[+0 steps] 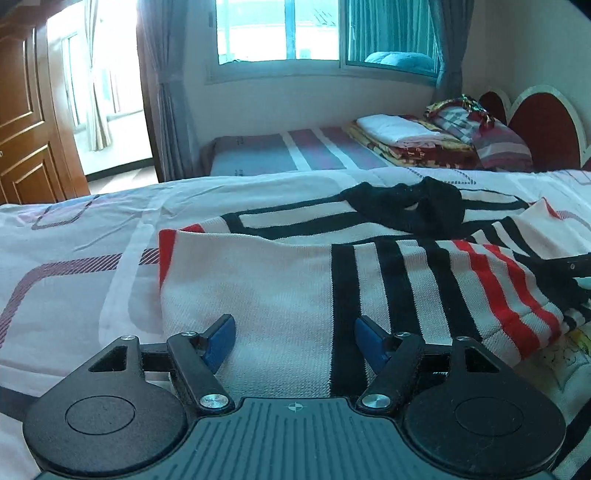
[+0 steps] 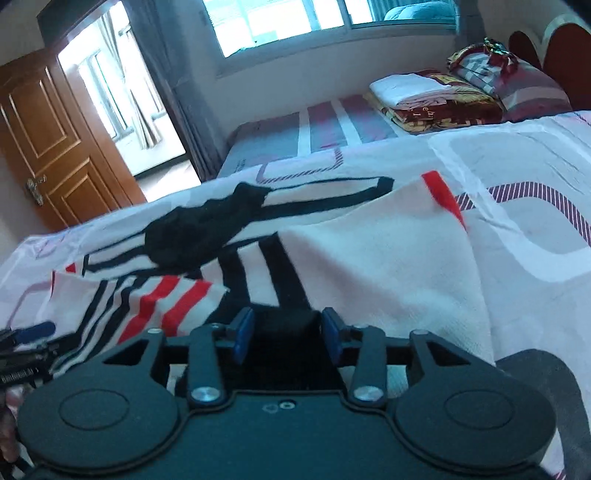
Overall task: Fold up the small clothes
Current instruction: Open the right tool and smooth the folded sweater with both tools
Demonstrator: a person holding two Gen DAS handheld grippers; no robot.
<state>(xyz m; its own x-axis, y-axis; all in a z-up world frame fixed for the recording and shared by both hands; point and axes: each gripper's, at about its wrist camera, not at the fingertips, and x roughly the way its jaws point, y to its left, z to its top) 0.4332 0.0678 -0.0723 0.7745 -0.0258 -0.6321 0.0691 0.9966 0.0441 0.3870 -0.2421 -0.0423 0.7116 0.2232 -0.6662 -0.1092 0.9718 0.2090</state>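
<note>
A small white knit sweater [image 1: 258, 280] with black and red stripes and a black collar [image 1: 410, 201] lies on the bed; it also shows in the right wrist view [image 2: 369, 254]. My left gripper [image 1: 294, 341] is open, its blue pads low over the white part near the sweater's front edge. My right gripper [image 2: 288, 334] is part open, its pads on either side of a black band of the sweater's edge. A striped sleeve [image 2: 155, 299] lies folded over the body at the left. The left gripper's blue tip [image 2: 35, 330] shows at the far left.
The bed sheet [image 1: 74, 258] is pale with grey and purple rectangles. A second bed [image 1: 280, 151] behind holds folded blankets [image 1: 402, 138] and a pillow [image 1: 495, 140]. A wooden door [image 2: 48, 147] and a window [image 1: 288, 33] are beyond.
</note>
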